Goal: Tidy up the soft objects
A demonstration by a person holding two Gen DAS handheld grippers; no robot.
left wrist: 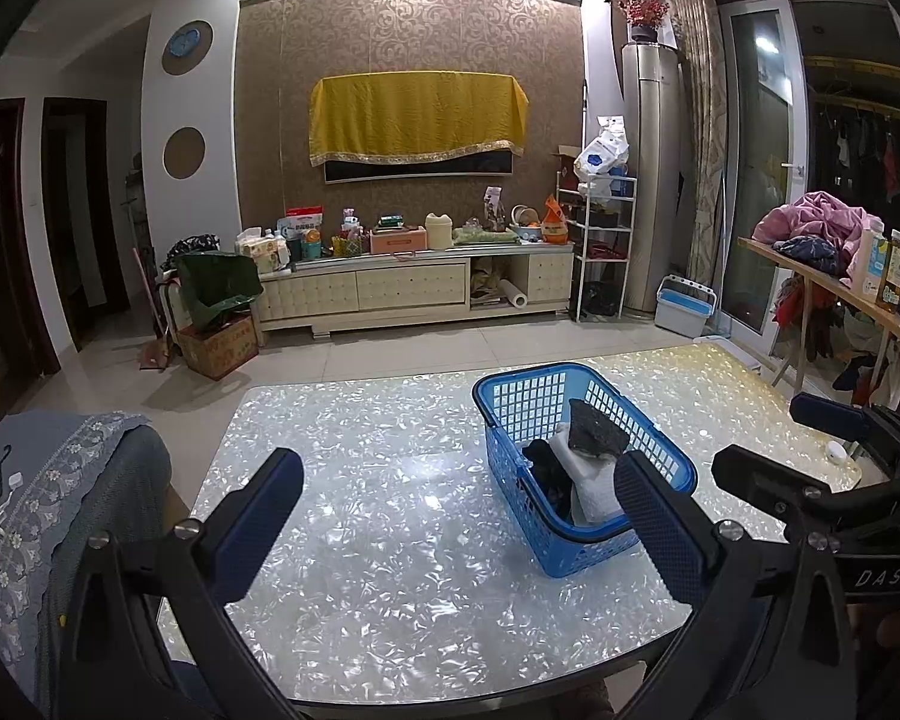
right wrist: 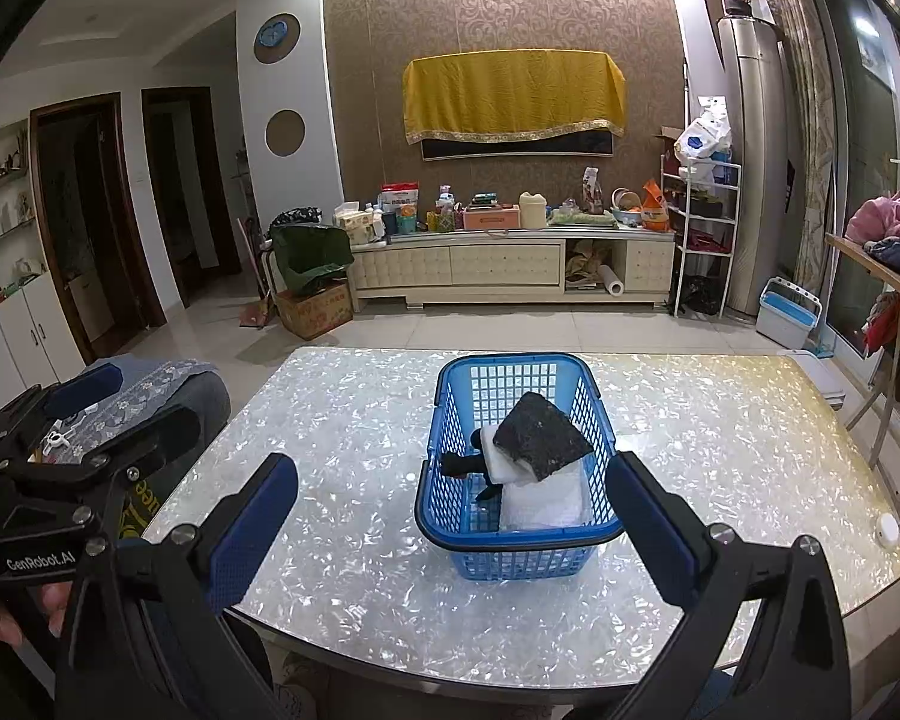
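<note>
While the blue basket (right wrist: 513,540) stood on the pearly table (right wrist: 342,588), a dark pad (right wrist: 540,435) lay tilted atop white foam (right wrist: 546,501) inside it; the left gripper (left wrist: 459,522) and right gripper (right wrist: 450,516) hung gaping and empty just short of it.

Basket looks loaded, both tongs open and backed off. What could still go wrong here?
1. The dark sponge sits tilted on top of the white pads, poking above the blue basket rim; a nudge could tip it out.
2. The glossy table may let the light basket slide if the right tongs or left tongs bump it.
3. The small white disc lies near the table edge and could be knocked off.
</note>
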